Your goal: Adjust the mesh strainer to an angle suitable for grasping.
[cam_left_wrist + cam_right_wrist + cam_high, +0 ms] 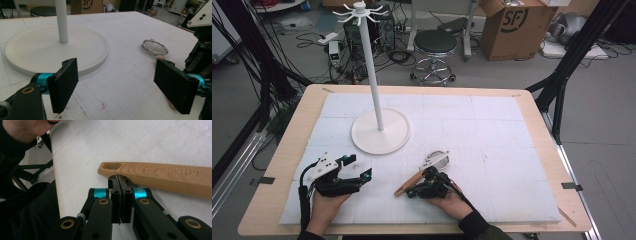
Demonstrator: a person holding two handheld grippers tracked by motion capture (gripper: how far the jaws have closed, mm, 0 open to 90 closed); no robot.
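A small strainer (pixel 426 170) with a wooden handle and a round mesh bowl lies on the desk (pixel 532 120), near the middle of its near edge and a little toward the right corner, handle pointing back at the person. The right tongs (pixel 428 183) are pressed fully together, pad against pad, with nothing between them; in the right gripper view their tips sit just beside the hole end of the handle (pixel 160 177) (the wood reads "KITCHEN TOOL"), touching or nearly so, I can't say which. That placement looks like lining up for a pick at the handle's end, probably so the hole stays free for hanging.

The left tongs (pixel 353 167) rest wide apart and empty near the near-left corner, aimed toward the white stand (pixel 380 131), whose broad round base sits left of centre and whose pole carries hooks at its top; likely waiting to steady something.

The desk is a pale wooden board covered by a white foam sheet (pixel 492 150), scuffed and faintly gridded. Beyond the far edge: a black stool (pixel 435 46), a cardboard box (pixel 514 27), tangled cables on grey floor.
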